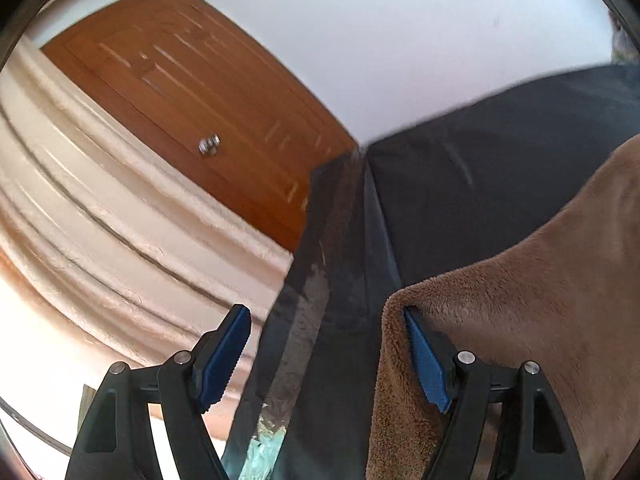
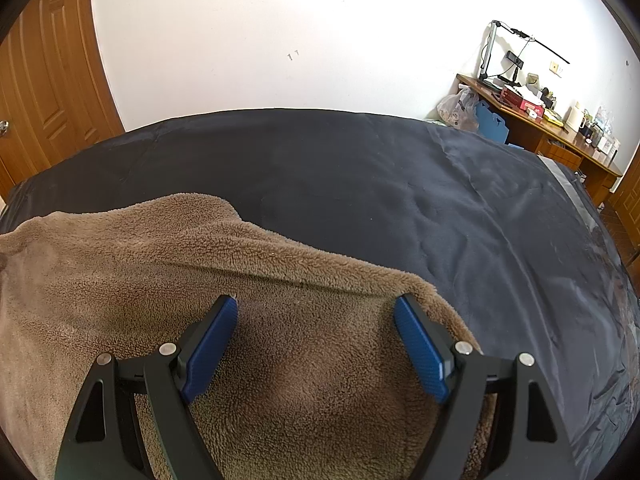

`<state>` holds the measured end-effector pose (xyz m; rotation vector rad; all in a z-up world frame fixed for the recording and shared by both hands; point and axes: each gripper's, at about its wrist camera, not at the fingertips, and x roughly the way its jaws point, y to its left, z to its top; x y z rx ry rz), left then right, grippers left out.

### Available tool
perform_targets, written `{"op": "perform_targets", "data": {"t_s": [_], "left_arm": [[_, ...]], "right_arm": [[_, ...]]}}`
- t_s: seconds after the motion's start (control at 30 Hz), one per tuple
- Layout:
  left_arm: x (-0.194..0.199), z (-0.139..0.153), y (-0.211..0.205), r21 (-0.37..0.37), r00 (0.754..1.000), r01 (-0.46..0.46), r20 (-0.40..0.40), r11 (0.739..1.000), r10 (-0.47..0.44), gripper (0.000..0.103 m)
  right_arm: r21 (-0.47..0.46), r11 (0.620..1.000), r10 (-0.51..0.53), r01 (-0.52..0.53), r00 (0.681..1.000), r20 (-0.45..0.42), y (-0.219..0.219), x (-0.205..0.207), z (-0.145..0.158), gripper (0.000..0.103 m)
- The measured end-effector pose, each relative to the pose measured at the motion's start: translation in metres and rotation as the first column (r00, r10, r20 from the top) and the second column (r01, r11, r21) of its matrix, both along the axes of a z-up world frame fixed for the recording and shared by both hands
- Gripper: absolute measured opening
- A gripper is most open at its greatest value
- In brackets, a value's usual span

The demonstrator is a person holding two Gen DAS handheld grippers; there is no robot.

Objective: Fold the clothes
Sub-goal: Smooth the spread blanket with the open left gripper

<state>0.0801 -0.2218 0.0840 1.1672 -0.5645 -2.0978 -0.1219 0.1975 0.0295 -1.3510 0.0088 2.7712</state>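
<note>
Directly beneath spread right tongs (image 2: 316, 340): brown fleece garment (image 2: 160, 272).

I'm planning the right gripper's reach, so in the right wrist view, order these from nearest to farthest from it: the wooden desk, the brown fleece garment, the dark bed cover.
1. Brown fleece garment: directly under and between the open fingers of the right gripper.
2. Dark bed cover: beyond the fleece, ahead and to the right.
3. Wooden desk: far right, against the wall.
</note>
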Motion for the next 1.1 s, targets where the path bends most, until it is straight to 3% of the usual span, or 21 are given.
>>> {"op": "perform_targets", "data": {"t_s": [0.13, 0.27, 0.4, 0.5, 0.63, 0.77, 0.87, 0.97, 1.1], "left_arm": [[-0.016, -0.022, -0.012, 0.057, 0.998, -0.013, 0.063, 0.998, 0.01, 0.079], [-0.015, -0.028, -0.017, 0.148, 0.99, 0.053, 0.123, 0.988, -0.071, 0.079], [0.0, -0.006, -0.037, 0.334, 0.995, 0.052, 0.057, 0.941, -0.076, 0.079], [0.013, 0.015, -0.04, 0.387, 0.999, 0.053, -0.011, 0.92, -0.053, 0.079], [0.019, 0.03, -0.009, 0.444, 0.991, 0.131, -0.087, 0.887, -0.103, 0.079], [0.01, 0.034, 0.05, 0.438, 0.97, 0.242, -0.118, 0.866, -0.212, 0.079], [-0.007, 0.025, 0.094, 0.513, 0.946, 0.32, -0.126, 0.796, -0.299, 0.079], [-0.03, 0.007, 0.124, 0.589, 0.934, 0.339, -0.116, 0.734, -0.338, 0.079], [-0.058, -0.009, 0.118, 0.601, 0.952, 0.294, -0.116, 0.743, -0.283, 0.079]], "right_arm": [[0.0, 1.0, 0.001, -0.001, 1.0, 0.0, 0.001, 0.0, 0.0, 0.083], [0.004, 1.0, 0.003, -0.003, 1.0, 0.002, 0.002, 0.001, -0.001, 0.084], [0.008, 1.0, 0.004, -0.004, 1.0, 0.003, 0.001, 0.002, -0.001, 0.084], [0.01, 1.0, 0.004, -0.004, 1.0, 0.003, 0.0, 0.002, -0.001, 0.084], [0.012, 1.0, 0.004, -0.004, 1.0, 0.003, -0.002, 0.002, -0.002, 0.084], [0.013, 1.0, 0.001, -0.001, 1.0, 0.003, -0.007, -0.001, -0.002, 0.084], [0.013, 1.0, 0.001, -0.001, 1.0, 0.003, -0.008, -0.001, -0.003, 0.084], [0.012, 1.0, 0.0, 0.0, 1.0, 0.003, -0.009, -0.002, -0.003, 0.084], [0.011, 1.0, 0.0, 0.0, 1.0, 0.002, -0.01, -0.003, -0.003, 0.084]]}}
